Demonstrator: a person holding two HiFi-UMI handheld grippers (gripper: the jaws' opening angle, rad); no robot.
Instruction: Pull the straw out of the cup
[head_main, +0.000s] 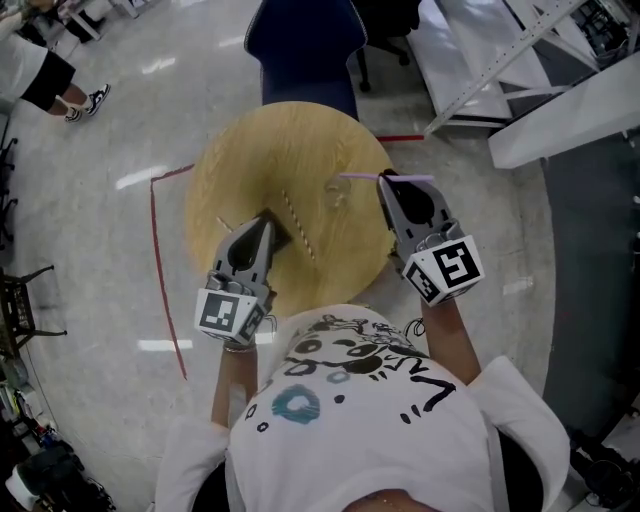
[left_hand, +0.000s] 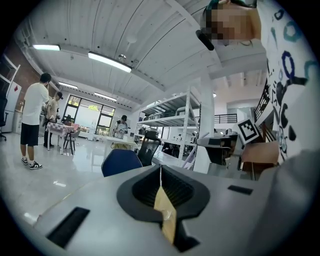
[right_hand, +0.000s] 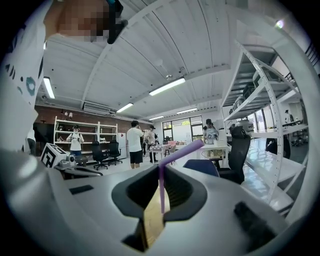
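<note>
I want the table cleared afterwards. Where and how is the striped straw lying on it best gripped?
Probably grip the striped straw near its middle, coming straight down from above with the jaws set across its length. It lies flat on the table, long and thin, so no end is raised to pinch from the side. The left gripper is closest.

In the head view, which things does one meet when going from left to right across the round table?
left tool → striped straw → cup → right tool, which grips the purple straw
</note>
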